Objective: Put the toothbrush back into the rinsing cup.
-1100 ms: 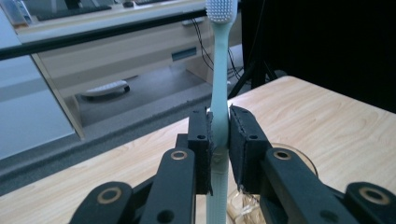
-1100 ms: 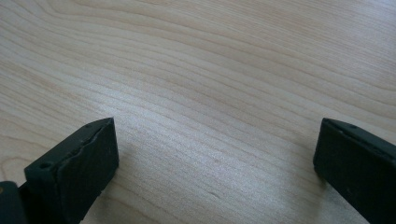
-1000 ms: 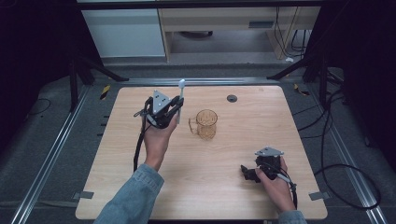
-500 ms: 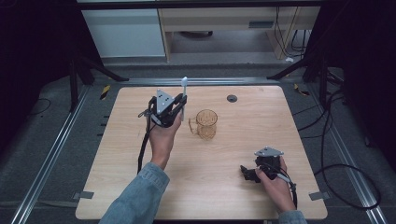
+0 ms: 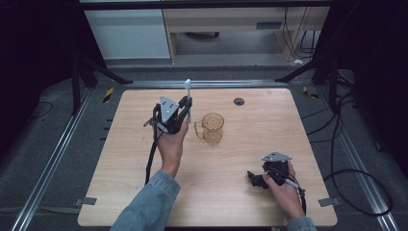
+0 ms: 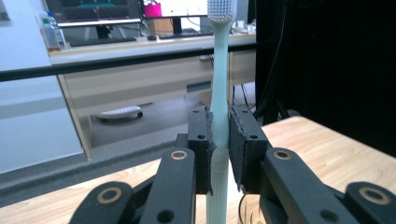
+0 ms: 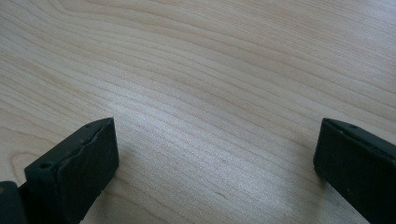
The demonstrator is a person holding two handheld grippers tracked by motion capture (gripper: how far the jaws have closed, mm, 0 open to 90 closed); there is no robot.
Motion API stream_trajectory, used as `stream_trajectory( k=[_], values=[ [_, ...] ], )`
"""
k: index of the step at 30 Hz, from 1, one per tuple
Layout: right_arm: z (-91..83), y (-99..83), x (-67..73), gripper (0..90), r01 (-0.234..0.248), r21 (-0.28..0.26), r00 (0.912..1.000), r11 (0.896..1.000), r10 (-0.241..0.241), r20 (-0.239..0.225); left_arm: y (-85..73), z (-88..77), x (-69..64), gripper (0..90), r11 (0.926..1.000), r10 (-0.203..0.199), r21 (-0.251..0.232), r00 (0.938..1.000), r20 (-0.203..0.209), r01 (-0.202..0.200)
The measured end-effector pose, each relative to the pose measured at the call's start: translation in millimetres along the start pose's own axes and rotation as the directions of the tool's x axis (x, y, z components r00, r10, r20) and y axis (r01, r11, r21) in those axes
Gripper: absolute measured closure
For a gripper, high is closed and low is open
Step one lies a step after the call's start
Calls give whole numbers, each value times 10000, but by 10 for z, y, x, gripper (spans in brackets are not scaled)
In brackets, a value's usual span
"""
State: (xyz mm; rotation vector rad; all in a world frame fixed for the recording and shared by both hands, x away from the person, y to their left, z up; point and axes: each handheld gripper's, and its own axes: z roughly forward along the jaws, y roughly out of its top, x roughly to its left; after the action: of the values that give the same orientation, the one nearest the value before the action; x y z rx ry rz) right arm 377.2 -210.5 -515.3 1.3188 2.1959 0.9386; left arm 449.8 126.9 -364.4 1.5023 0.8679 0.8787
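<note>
Moved since a second ago: left gripper (image 5: 185,107) with its toothbrush (image 5: 188,91) has shifted a little toward the glass mug (image 5: 212,128); the right gripper has stayed where it was.
Left gripper: raised off the table (image 5: 120,159) just left of the mug, jaws pressed onto the toothbrush handle.
Toothbrush: pale green, upright, bristle head on top; in the left gripper view (image 6: 219,84) the jaws pinch it about mid-handle and the lower end runs down out of sight.
Mug: clear amber glass, upright near the middle of the table, handle turned toward the left gripper, nothing visible inside.
Right gripper: (image 5: 260,179) low on the table, well to the near right of the mug; its jaws stand wide apart with bare wood between them (image 7: 215,154).
Likely step: standing the toothbrush in the mug, judged from the brush held upright beside it.
Doing it well: keep the brush vertical, bring its lower end over the mouth of the mug, clear the near rim and the handle, then lower straight down.
Release: part the jaws once the end rests on the bottom, so the brush leans against the rim gently.
Risk: a sideways knock could slide or tip the mug; the free right gripper could steady it.
</note>
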Motion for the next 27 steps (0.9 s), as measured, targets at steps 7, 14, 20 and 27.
stream_trajectory(
  k=[7,14,20,27],
  values=[
    [-1,0,3,4,19,4,10000,10000,-19,-43,23,8,-98,787,9994,219,-284,9998,-32,-220],
    [-2,0,7,4,-4,33,10000,10000,4,-27,18,22,-129,787,9978,49,-656,10000,-29,-51],
    [-3,0,8,4,-2,39,10000,10000,2,-34,-14,43,-175,787,9964,-9,-847,10000,51,13],
    [-3,-1,9,4,47,31,10000,10000,-47,-73,-94,97,-242,788,9922,40,-1248,10000,12,-38]
  ],
)
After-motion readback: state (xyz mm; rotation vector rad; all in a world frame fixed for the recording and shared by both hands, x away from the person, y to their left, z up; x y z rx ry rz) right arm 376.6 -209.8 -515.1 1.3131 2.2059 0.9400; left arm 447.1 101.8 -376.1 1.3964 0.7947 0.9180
